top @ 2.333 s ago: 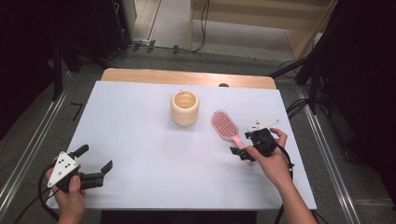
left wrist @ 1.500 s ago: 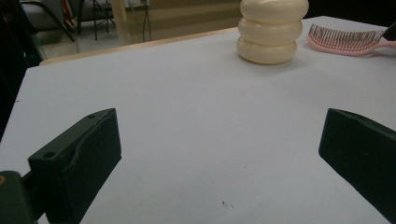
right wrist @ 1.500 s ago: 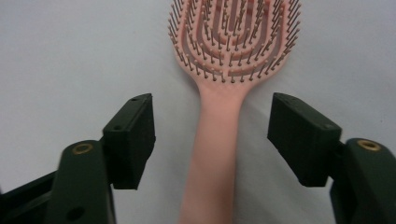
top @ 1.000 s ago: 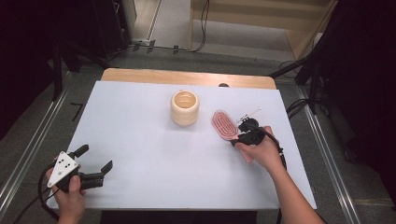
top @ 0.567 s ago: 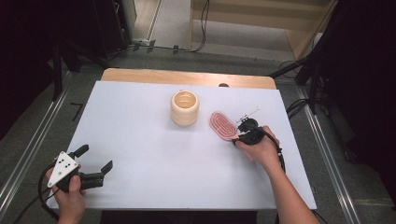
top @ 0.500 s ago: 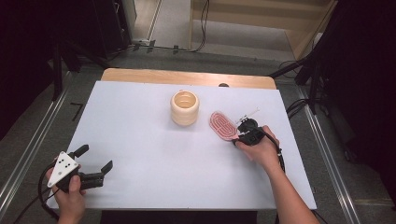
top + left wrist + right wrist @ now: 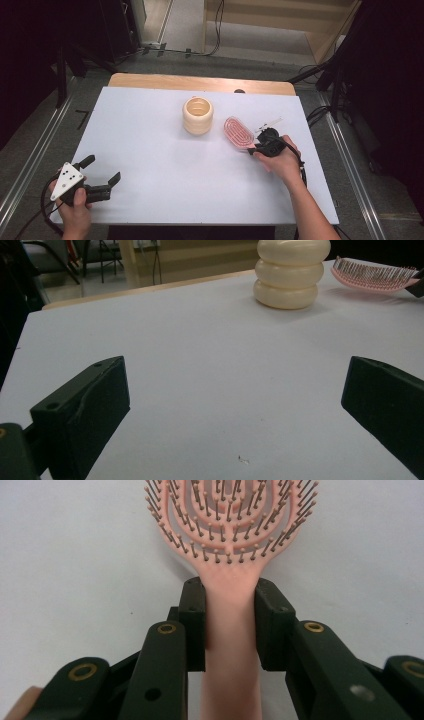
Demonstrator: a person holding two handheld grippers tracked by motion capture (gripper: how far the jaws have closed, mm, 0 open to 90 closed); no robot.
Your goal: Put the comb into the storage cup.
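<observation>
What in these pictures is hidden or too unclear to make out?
- The pink brush: its head's tip is cut off by the top edge of the right gripper view, its handle end by the bottom edge.
- The cream holder: high view shows an opening, its inside too small to read.
- The right gripper: high view, mostly covered by the hand.

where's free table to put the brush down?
Widest bare patch: table middle, between cup, left tool and the near edge. The far-left strip beyond the cup is bare too. Tightest spot is the gap between cup and brush, which the right tool grips by the handle.
</observation>
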